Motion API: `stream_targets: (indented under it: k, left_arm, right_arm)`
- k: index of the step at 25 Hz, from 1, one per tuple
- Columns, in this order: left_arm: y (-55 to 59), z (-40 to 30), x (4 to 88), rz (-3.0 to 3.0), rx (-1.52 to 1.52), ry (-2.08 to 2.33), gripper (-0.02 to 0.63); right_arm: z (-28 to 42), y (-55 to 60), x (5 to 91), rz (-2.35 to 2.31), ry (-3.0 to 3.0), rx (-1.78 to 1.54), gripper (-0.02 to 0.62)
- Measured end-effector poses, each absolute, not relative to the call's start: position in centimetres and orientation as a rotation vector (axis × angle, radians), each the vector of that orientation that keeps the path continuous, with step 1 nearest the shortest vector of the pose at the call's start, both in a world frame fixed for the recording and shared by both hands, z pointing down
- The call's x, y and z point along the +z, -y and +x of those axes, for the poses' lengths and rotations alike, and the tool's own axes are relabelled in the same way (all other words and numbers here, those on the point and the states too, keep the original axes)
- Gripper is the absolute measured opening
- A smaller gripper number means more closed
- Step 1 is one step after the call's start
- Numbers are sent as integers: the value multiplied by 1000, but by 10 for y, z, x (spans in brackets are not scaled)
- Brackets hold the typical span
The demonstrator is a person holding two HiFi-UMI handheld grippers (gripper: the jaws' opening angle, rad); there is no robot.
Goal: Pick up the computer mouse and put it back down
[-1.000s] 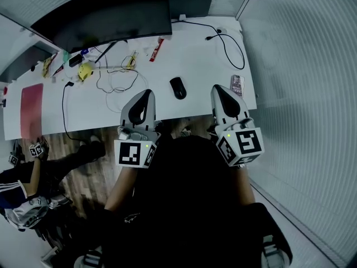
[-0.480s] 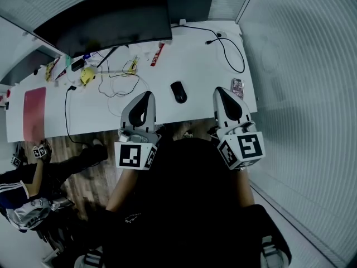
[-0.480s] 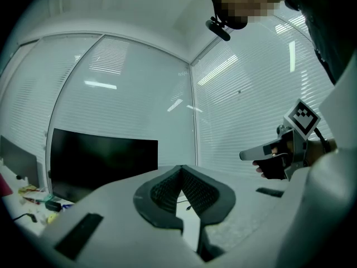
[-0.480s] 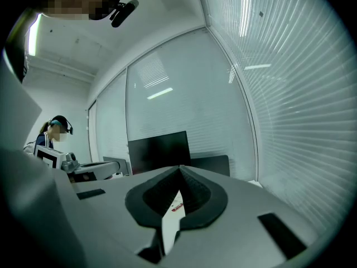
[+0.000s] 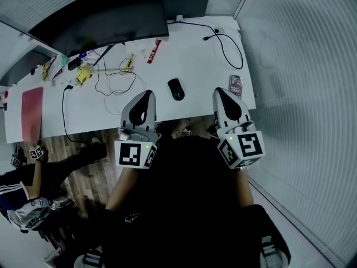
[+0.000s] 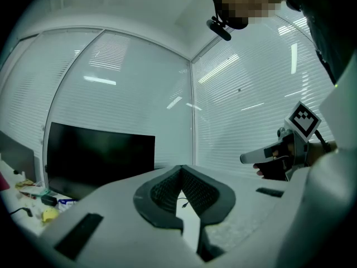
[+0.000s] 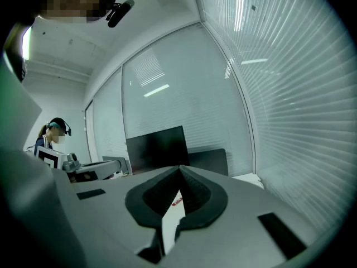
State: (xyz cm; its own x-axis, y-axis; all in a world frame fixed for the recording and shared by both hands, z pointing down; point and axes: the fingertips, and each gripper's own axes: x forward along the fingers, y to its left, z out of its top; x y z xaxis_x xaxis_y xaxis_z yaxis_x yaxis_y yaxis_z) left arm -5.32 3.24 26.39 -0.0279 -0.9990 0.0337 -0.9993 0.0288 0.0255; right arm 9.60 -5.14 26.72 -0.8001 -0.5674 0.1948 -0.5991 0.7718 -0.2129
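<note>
Hovering closed, empty: left hand-held gripper, right hand-held gripper; mouse on desk.

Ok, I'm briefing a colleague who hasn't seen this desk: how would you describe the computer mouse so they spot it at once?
Start at the long white desk under the big dark monitor. Near its front edge, left of a small flat slab by the right corner, lies the computer mouse. It is the only smooth black oval there, touching nothing else.

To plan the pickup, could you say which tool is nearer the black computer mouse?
Left. Left tool just left of the black mouse; right tool farther to its right.
</note>
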Motion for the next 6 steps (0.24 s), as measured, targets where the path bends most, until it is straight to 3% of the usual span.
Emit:
stream_targets:
  k: [6]
  left_arm:
    - [-26, -54, 270, 2153, 15, 2207, 6]
  right_arm:
    - [92, 54, 273, 921, 2826, 415, -2]
